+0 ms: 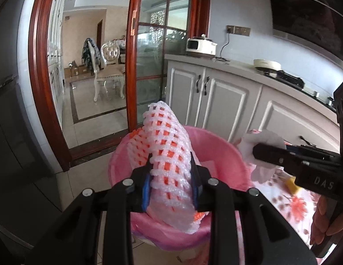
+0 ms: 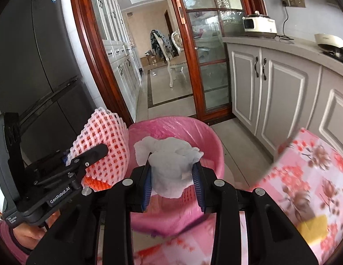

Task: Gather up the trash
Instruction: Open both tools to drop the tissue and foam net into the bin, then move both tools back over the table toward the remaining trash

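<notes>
Fingers come first at the bottom of both views, each pair clenched on one piece of trash. The left gripper [image 1: 171, 184] grasps a foam net sleeve [image 1: 169, 152], white mesh over orange, pinched across its width between the blue pads; its long axis runs straight out from the fingers toward the upper middle of the frame, and its far end rises above the bin's far rim. The right gripper [image 2: 174, 181] grasps a wad of tissue [image 2: 171, 167], a rounded lump with no clear long axis, bulging up and forward of the pads.

Just beyond and below both loads sits the bin [image 1: 215, 145], lined with a pink bag and open at the top. In the left view the sleeve hangs over the bin's mouth, near its left side; in the right view the tissue lies over the near part of the mouth. So the target lies directly under and ahead of both pairs of fingers, and neither hand looks clearly nearer; a release should drop each piece inside, though the long sleeve could catch on the rim.

To the right of the bin, a desk with a flowered cloth [image 2: 315, 176] carries one yellow block [image 2: 313, 226].

Count: two grippers, one sleeve, one tissue wad, one bin.

Farther off stand grey cabinets [image 2: 282, 84].
</notes>
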